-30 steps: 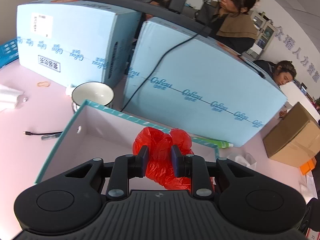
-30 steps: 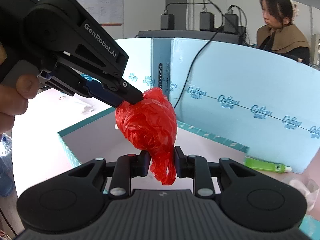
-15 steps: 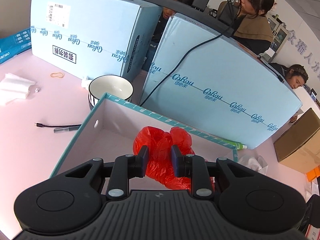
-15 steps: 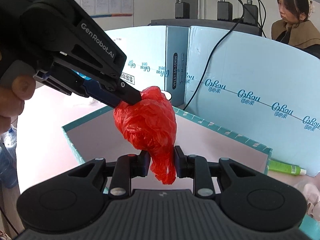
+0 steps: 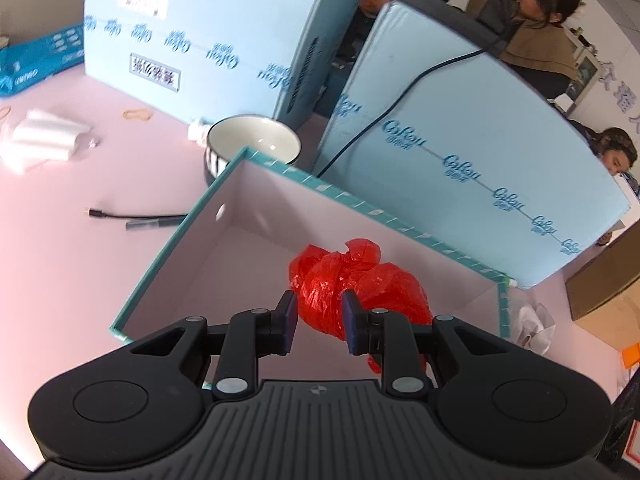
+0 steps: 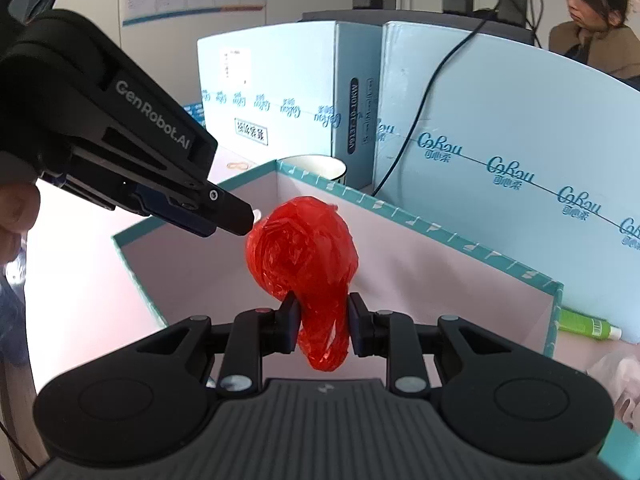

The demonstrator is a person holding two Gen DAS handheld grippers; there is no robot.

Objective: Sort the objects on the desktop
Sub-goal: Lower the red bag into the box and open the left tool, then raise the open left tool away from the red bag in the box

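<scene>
A crumpled red plastic bag (image 5: 360, 280) (image 6: 304, 248) hangs over the inside of an open box with a teal rim (image 5: 172, 252) (image 6: 440, 232) and pale walls. My left gripper (image 5: 318, 322) is shut on the bag's upper left edge; in the right wrist view its black fingertips (image 6: 240, 218) pinch that edge. My right gripper (image 6: 323, 322) is shut on the bag's lower tail, which dangles between its pads. A hand shows at the left edge behind the left gripper.
A white bowl (image 5: 256, 144) stands at the box's far corner. Large light-blue cartons (image 5: 480, 140) wall off the back. A black cable (image 5: 132, 214), pen (image 5: 156, 223), white tissue (image 5: 40, 140), rubber band (image 5: 138, 113), green tube (image 6: 588, 326) and brown carton (image 5: 608, 280) lie around. People sit behind the cartons.
Both grippers have sunk with the red bag toward the box, and its inside now fills more of each view. Both grips are unchanged.
</scene>
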